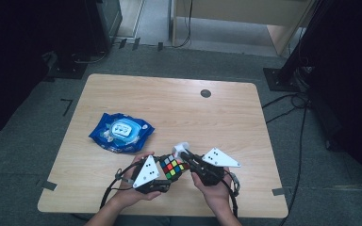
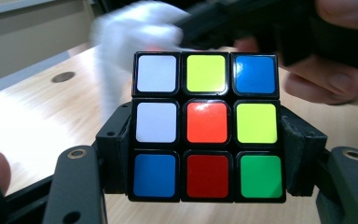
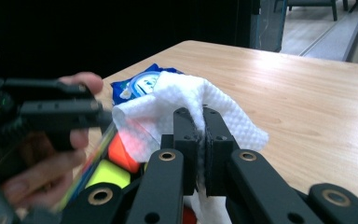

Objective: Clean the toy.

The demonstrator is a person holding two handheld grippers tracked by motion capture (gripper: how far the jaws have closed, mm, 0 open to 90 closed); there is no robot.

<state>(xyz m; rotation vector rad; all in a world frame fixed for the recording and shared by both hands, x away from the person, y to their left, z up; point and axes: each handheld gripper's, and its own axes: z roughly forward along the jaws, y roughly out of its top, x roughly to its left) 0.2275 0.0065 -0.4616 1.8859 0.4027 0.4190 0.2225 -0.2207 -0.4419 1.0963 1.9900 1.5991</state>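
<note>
Cube wiping under way

Wiping is the step in hand, judging by the high view: the left gripper (image 1: 162,176) holds the cube (image 1: 173,167) over the near edge of the table (image 1: 179,108), and the right gripper (image 1: 188,157) brings a wipe (image 1: 181,148) to the cube's far top corner. A blue wipe pack (image 1: 120,132) lies flat to the left, well apart; its lid looks shut, contents hidden.

Left gripper view: the fingers (image 2: 116,149) clamp the cube (image 2: 207,126) by its sides, the scrambled face toward the camera, the wipe (image 2: 135,32) blurred behind it.

Right gripper view: the fingers (image 3: 186,140) are pinched fully together on the wipe (image 3: 186,102), which drapes over them above the cube (image 3: 116,163). The next move likely calls for rubbing the wipe across a face while the left grip stays firm.
</note>
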